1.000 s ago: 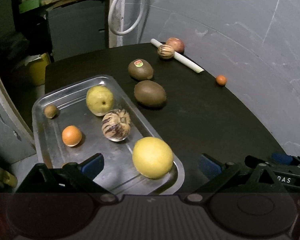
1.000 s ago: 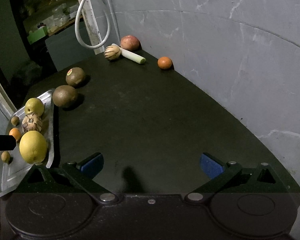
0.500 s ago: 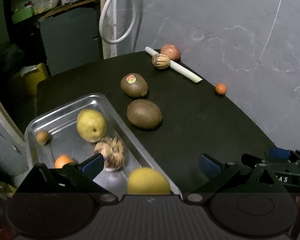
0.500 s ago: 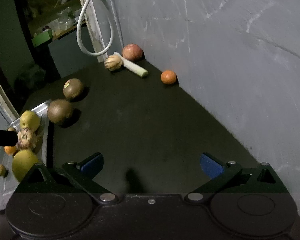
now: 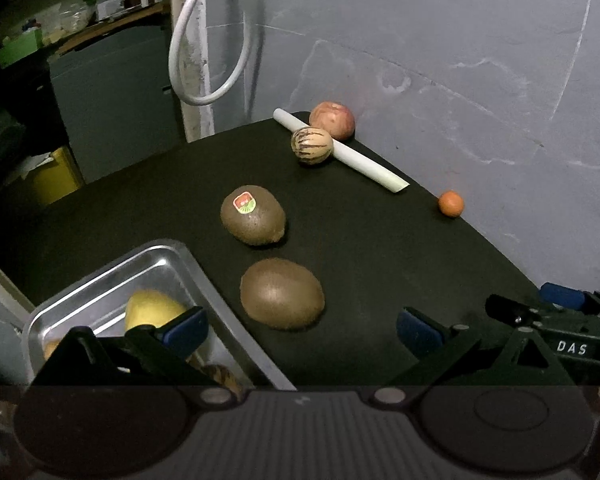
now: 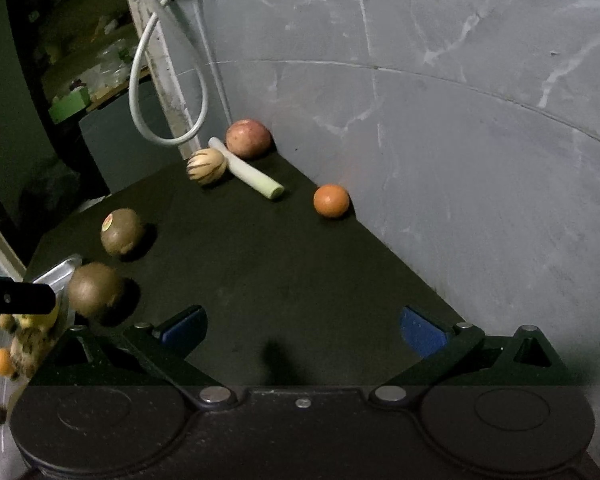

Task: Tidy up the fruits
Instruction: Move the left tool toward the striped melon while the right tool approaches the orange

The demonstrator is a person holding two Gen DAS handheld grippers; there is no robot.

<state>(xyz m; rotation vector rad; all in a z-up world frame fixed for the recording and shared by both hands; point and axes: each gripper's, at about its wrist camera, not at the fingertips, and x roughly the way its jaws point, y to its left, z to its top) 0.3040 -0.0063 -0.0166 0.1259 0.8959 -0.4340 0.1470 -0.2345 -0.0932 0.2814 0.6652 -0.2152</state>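
Left gripper (image 5: 300,326), jaws spread wide and holding nothing, poised above the dark table (image 5: 380,248) with its left finger over the metal tray (image 5: 112,272) and its right finger over bare tabletop. Between the fingers lies a plain kiwi (image 5: 282,299), just beside the tray's rim; a second kiwi with a sticker (image 5: 253,220) sits a little farther back. The tray holds a yellow fruit (image 5: 150,312), partly hidden behind the left finger, and, seen from the right wrist view, a small orange fruit (image 6: 2,361) and a striped fruit (image 6: 28,346), blurred. At the far corner by the grey wall (image 5: 460,60), a striped melon (image 5: 312,146) touches a white stalk (image 5: 340,154), with a red apple (image 5: 332,120) on the stalk's other side. A small orange (image 5: 451,203) rests apart, near the wall. Right gripper (image 6: 302,330), likewise wide open and empty, hovers over bare table, well apart from the fruit.
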